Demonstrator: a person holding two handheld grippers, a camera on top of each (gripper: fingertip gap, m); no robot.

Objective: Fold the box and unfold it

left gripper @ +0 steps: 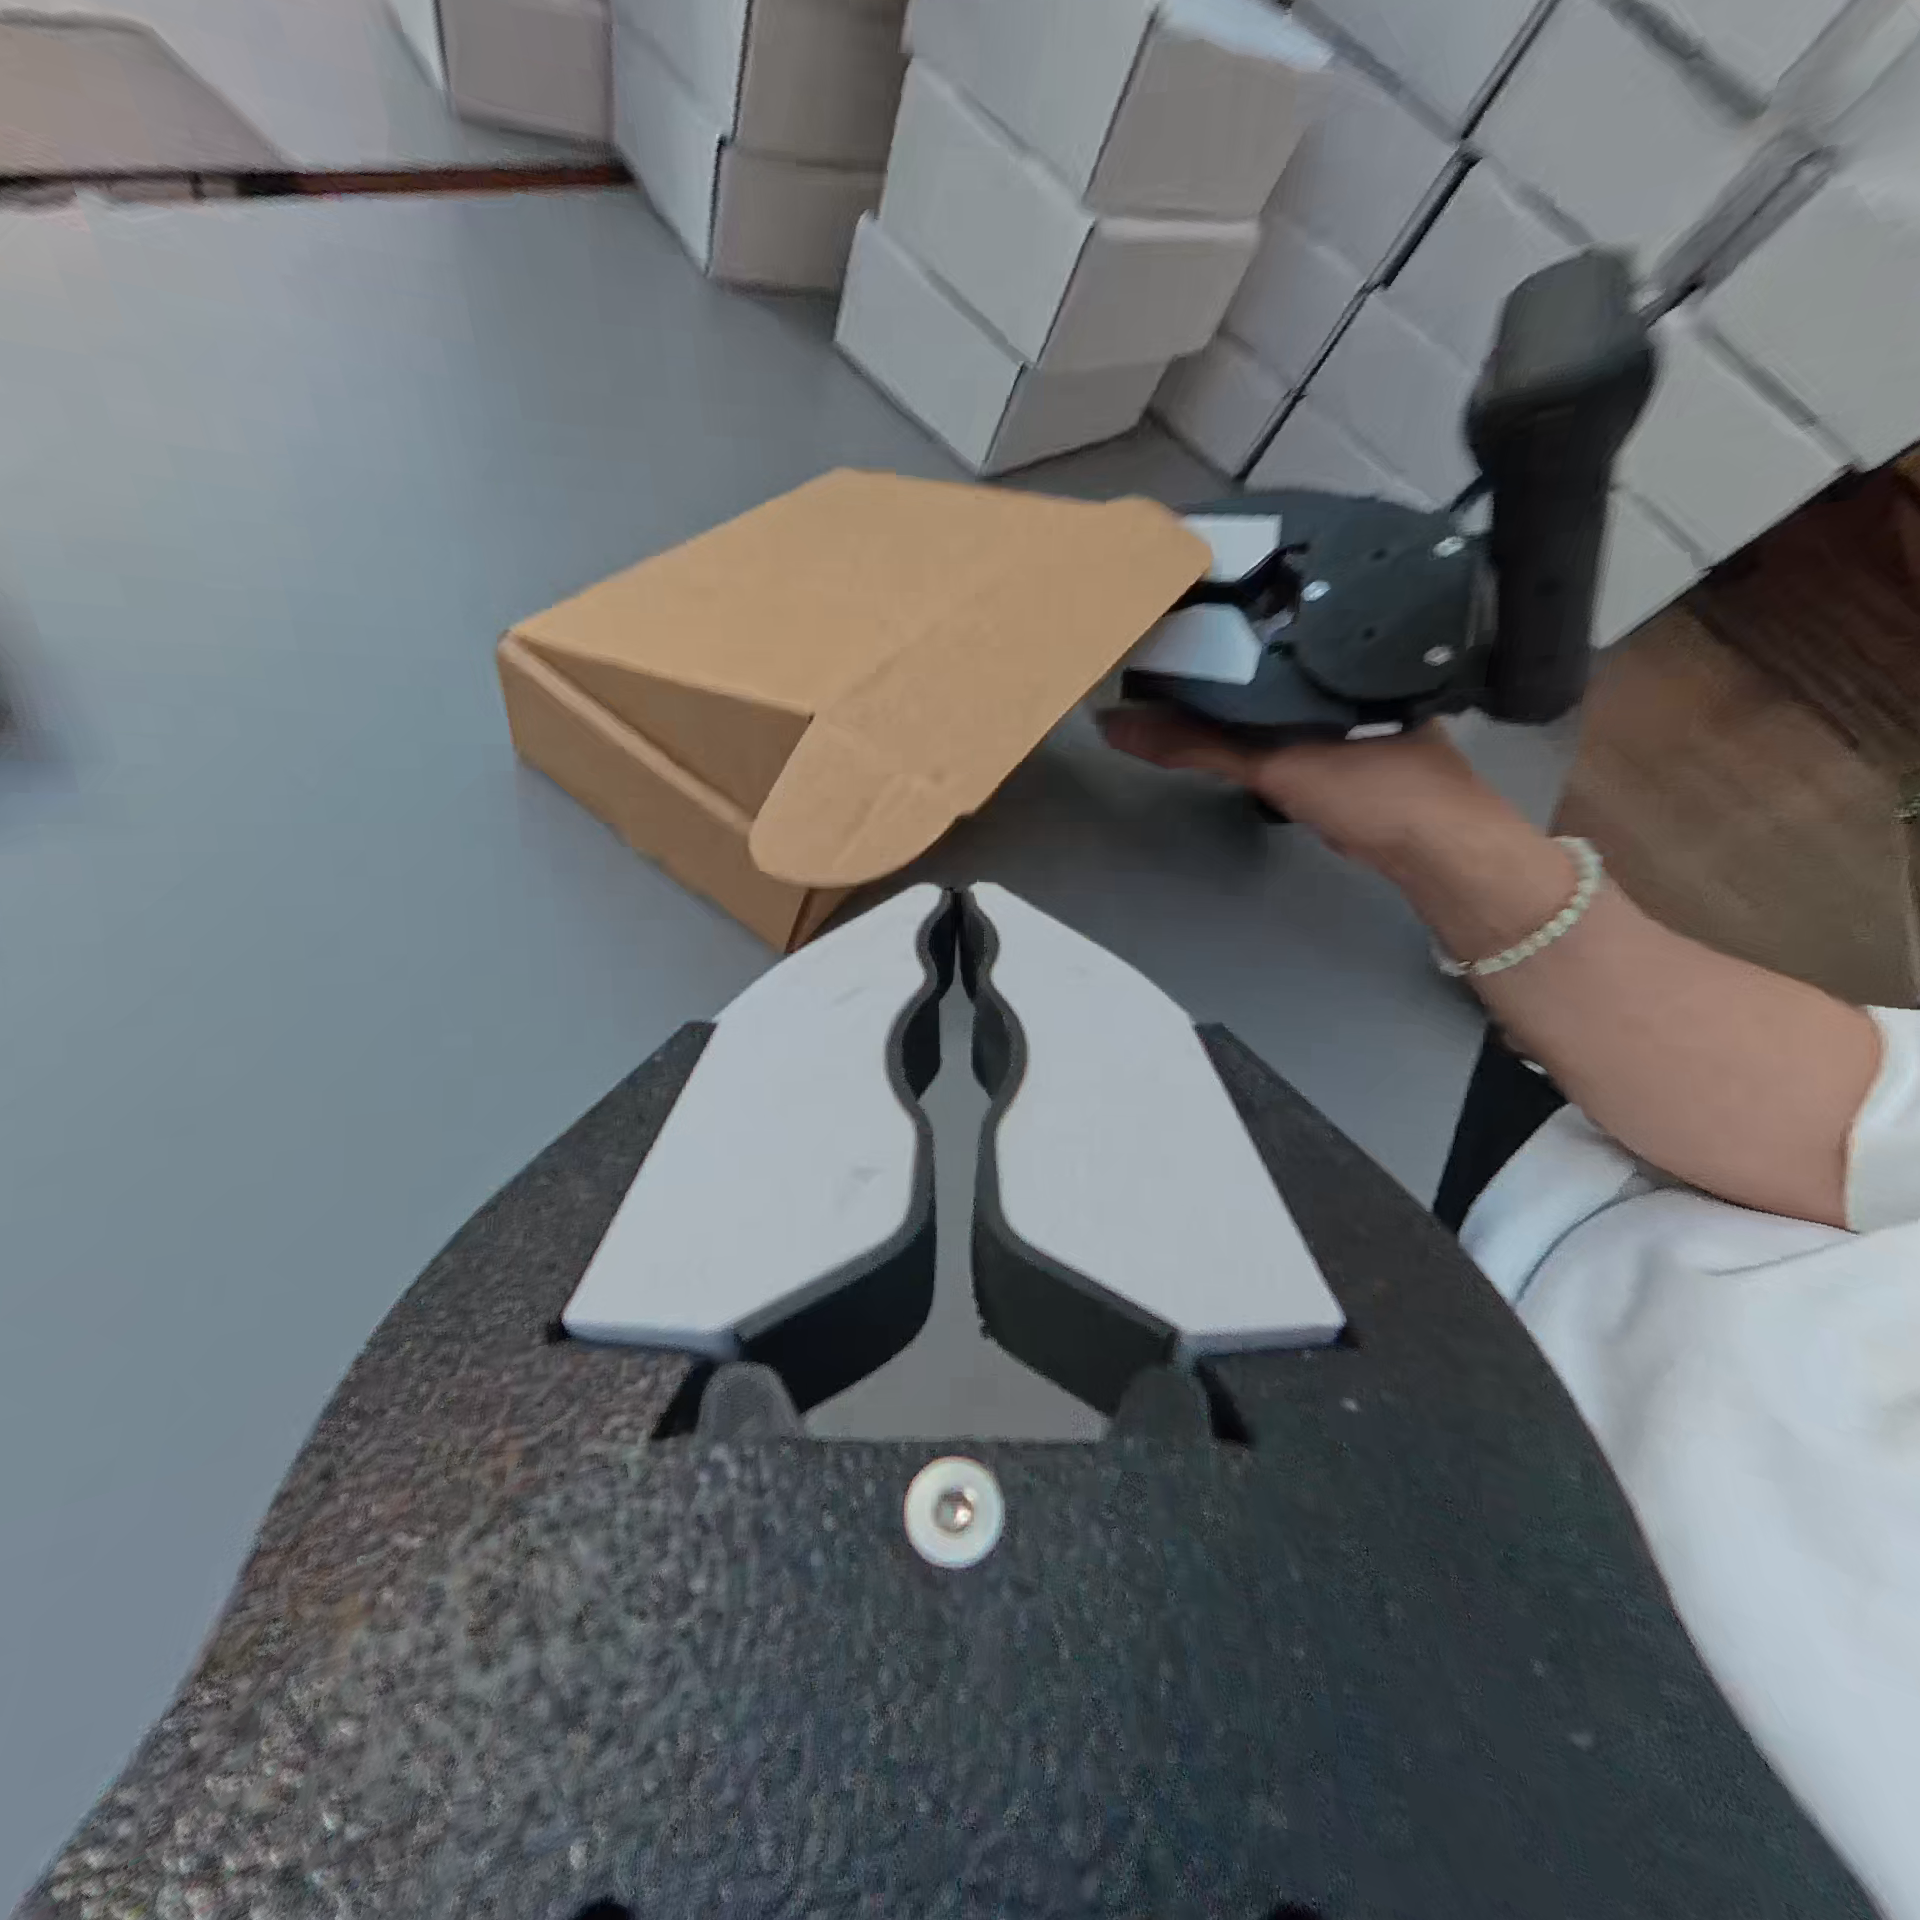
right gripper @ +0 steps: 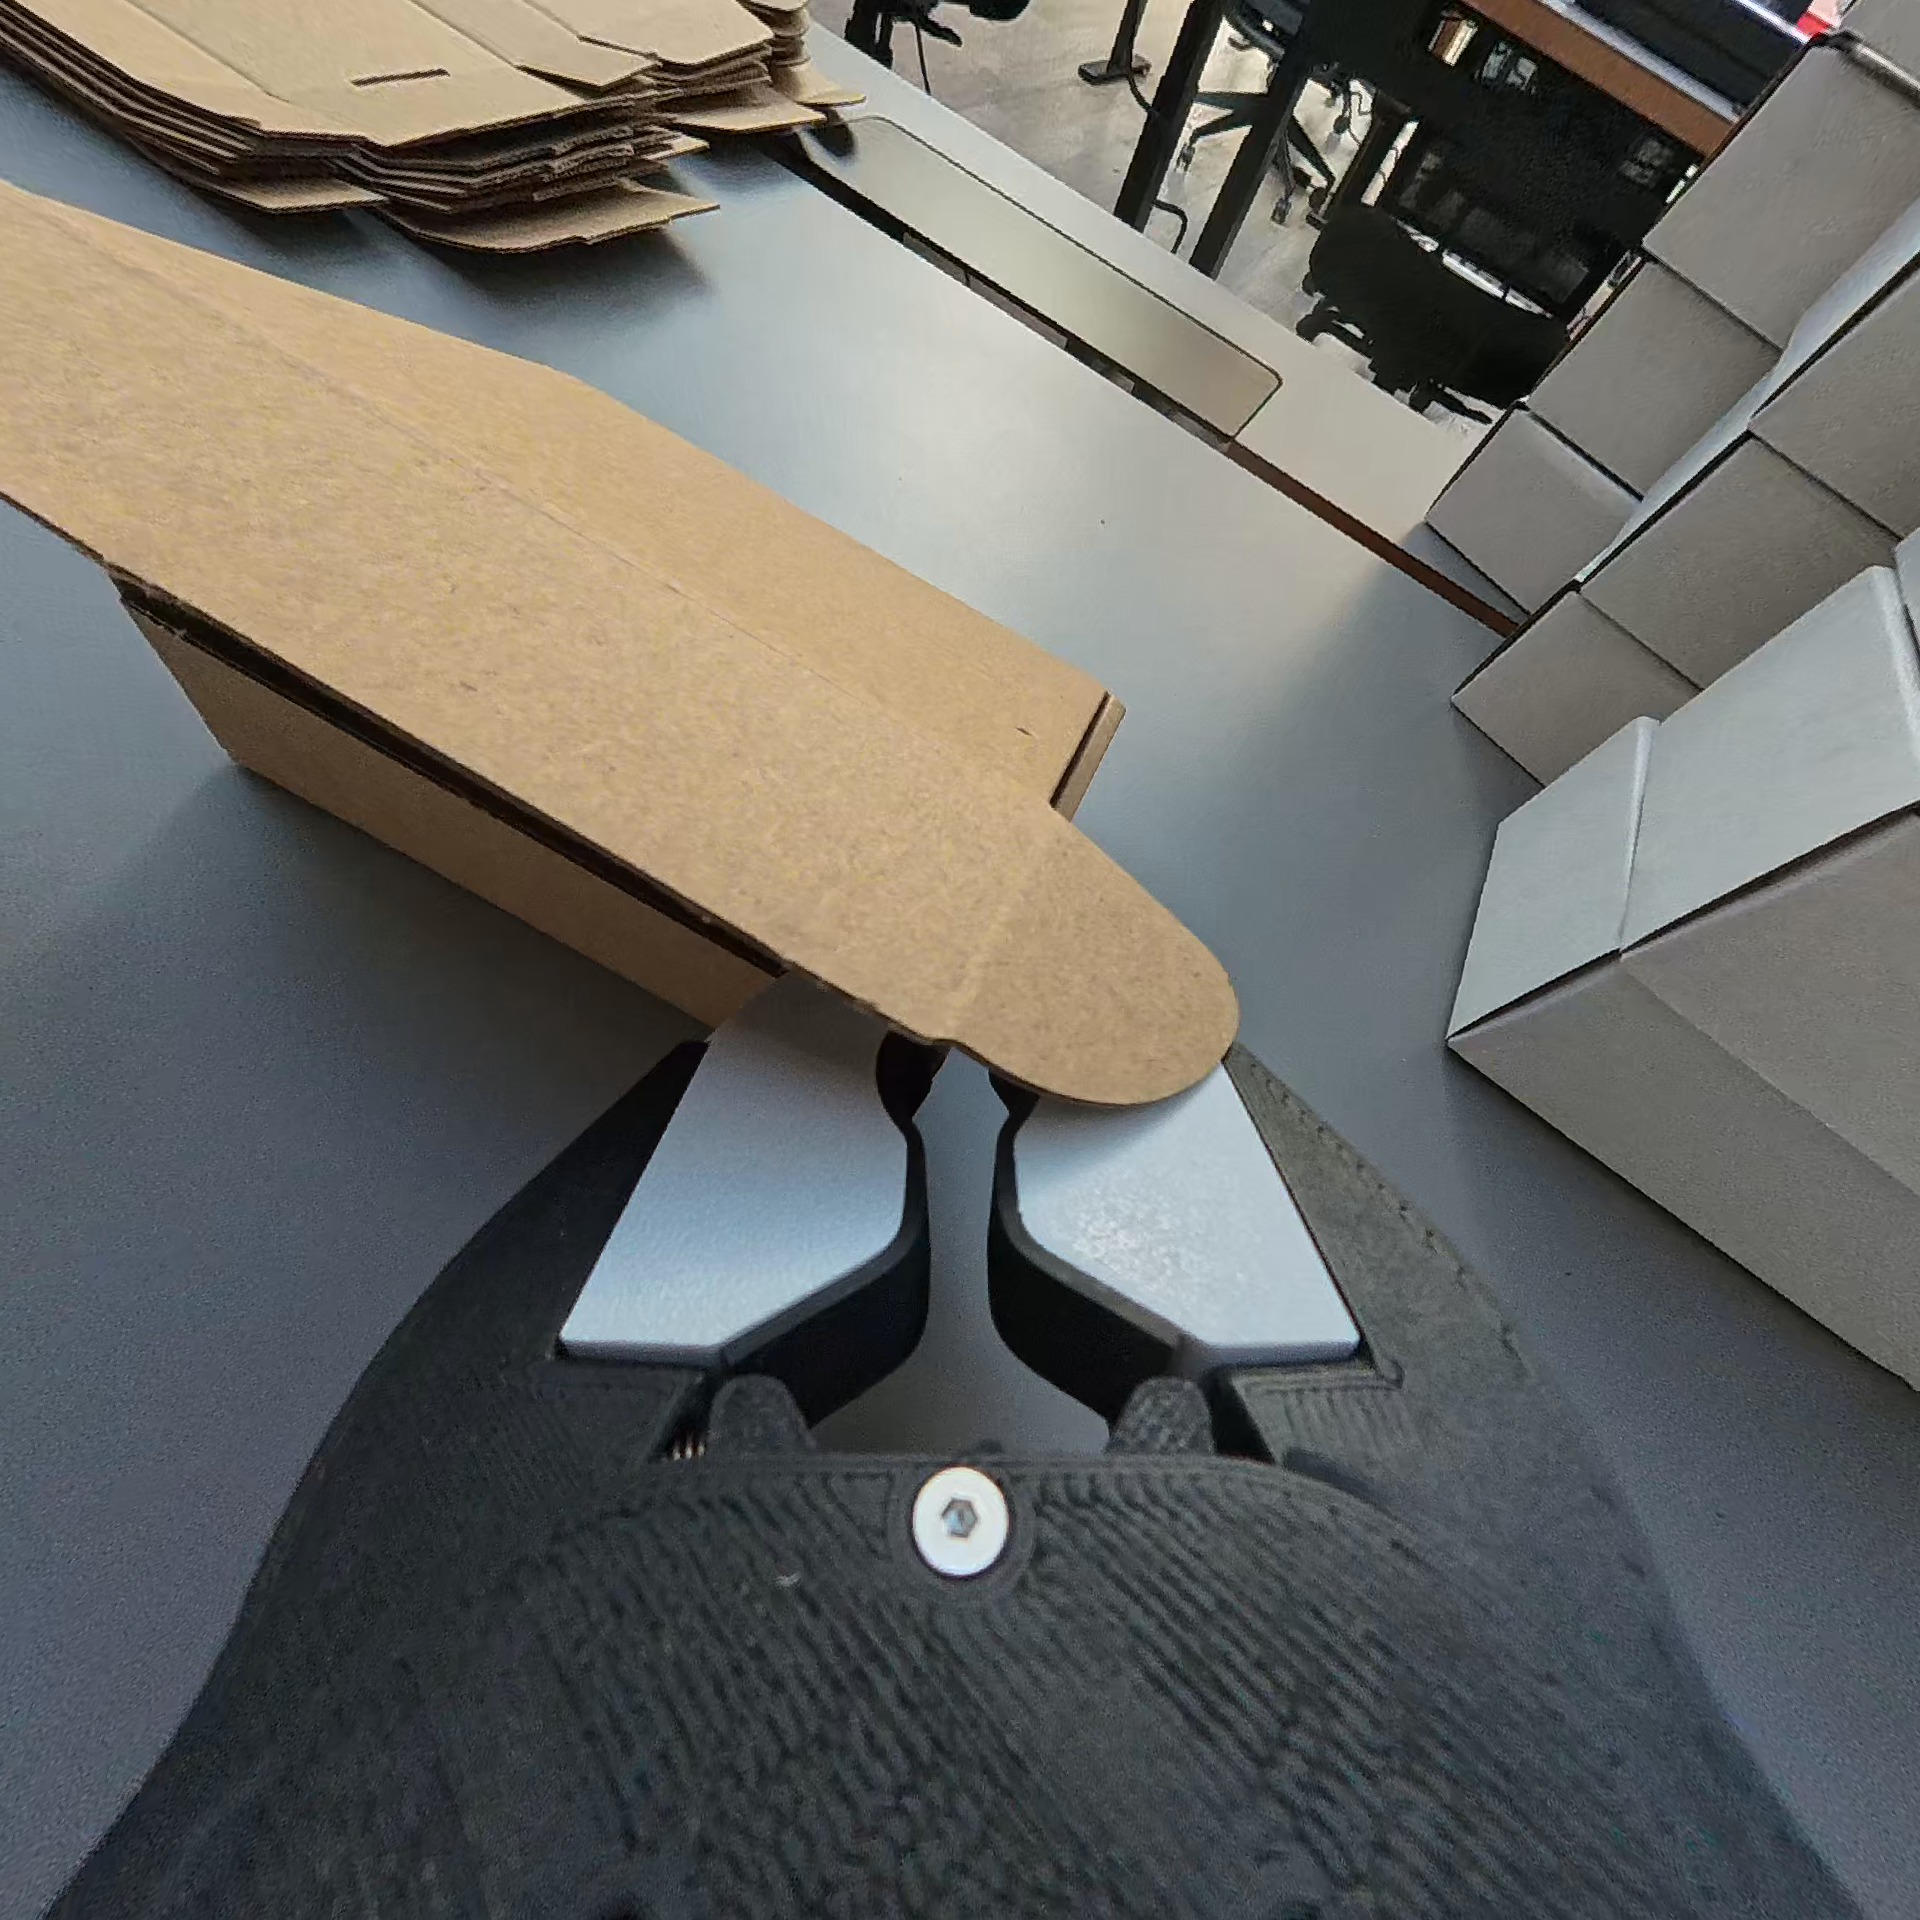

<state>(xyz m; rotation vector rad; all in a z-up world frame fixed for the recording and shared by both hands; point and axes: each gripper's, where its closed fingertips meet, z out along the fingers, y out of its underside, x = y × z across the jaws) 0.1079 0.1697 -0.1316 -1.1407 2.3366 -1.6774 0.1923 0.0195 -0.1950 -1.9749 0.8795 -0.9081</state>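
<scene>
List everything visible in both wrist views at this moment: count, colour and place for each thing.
Brown box: one, brown cardboard, on the table, lid raised at a slant.
Lid flap: one, brown, rounded, lying over the right gripper's jaws.
Flat box blanks: one stack, brown, far end of the table.
White boxes: many, white-grey, stacked along the table's right side.
Table: one, dark grey.
Office chairs: several, black, on the floor beyond the table.
Left gripper: black with grey pads, jaws shut, empty, short of the box.
Right gripper: black, under the lid's edge; tips hidden.
Hand: one, beaded bracelet, white sleeve, holding the right gripper.
</scene>
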